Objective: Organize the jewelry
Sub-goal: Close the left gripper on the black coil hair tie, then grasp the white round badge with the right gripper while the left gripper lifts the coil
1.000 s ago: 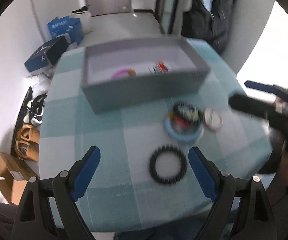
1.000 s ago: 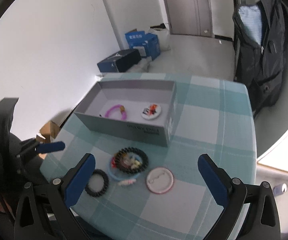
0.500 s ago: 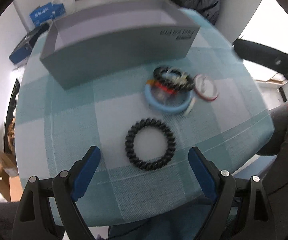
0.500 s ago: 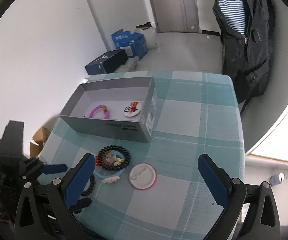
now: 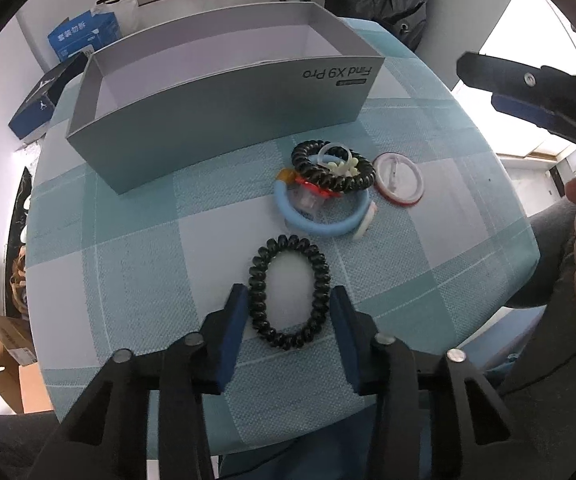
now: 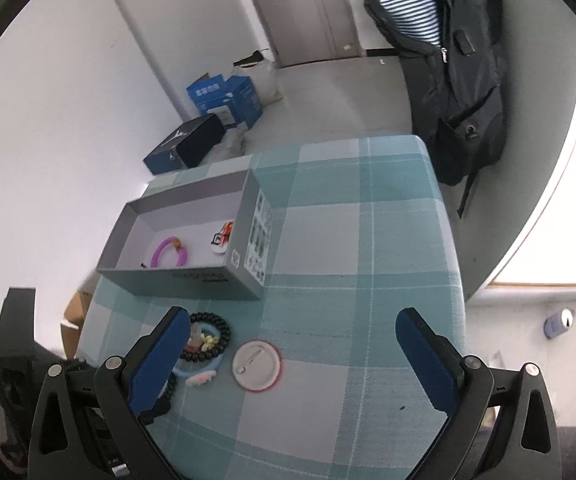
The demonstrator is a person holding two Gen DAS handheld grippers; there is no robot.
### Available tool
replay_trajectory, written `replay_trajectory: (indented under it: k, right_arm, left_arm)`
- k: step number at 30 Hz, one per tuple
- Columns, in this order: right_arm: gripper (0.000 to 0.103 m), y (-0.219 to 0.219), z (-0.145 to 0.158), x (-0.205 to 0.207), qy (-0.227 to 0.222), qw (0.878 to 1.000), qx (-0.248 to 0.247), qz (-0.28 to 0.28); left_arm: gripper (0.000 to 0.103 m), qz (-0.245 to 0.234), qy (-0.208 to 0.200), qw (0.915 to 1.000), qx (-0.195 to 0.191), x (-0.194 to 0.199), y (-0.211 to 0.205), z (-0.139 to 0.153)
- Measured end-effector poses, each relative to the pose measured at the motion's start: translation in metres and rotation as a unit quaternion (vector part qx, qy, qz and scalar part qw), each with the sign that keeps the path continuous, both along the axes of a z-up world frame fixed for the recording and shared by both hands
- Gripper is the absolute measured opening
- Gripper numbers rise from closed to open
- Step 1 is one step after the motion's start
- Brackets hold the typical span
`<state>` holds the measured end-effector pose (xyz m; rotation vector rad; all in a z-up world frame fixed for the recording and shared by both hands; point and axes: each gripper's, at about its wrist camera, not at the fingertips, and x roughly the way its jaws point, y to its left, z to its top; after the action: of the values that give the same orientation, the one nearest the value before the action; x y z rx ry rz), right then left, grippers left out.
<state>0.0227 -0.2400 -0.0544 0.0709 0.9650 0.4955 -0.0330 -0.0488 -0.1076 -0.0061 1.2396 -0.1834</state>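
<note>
Teal plaid tablecloth (image 6: 367, 240) over the table. Dark backpack (image 6: 455, 80) w/ striped lining against the wall beyond it. On the floor: blue carton (image 6: 224, 98), dark blue shoebox (image 6: 186, 146), white bag (image 6: 260, 74). Cardboard box (image 5: 6, 344) on the floor beside the table. Grey door (image 6: 307, 4) at back.
</note>
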Motion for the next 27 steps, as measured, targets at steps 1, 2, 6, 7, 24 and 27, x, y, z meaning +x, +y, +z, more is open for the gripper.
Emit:
replay_trajectory:
  k: [1,2,6,7,24,27]
  right_arm:
    - [0.103,-0.001,0.001,0.001,-0.001,1.0,0.002,-0.002]
    - [0.103,-0.001,0.002,0.002,-0.001,1.0,0.006,-0.003]
    - [0.103,0.0,-0.001,0.01,0.021,1.0,0.016,-0.004]
    - [0.103,0.001,-0.003,0.012,0.026,1.0,0.015,-0.001]
    - [0.076,0.055,-0.056,-0.019,0.014,0.974,-0.145,0.175]
    - [0.074,0.06,-0.058,-0.023,-0.003,0.971,-0.159,0.179]
  left_arm:
    - [0.034,-0.002,0.001,1.0,-0.003,0.0,0.0,0.0]
    - [0.034,-0.002,0.001,1.0,-0.005,0.001,0.0,0.0]
    - [0.034,-0.003,0.008,0.9998,-0.019,0.006,0.003,0.001]
    - [0.033,-0.004,0.012,0.9997,-0.023,0.008,0.006,0.001]
    - [0.032,0.072,-0.016,0.9903,-0.117,0.01,0.061,0.035]
    - [0.033,0.082,-0.029,0.9888,-0.121,0.013,0.07,0.044]
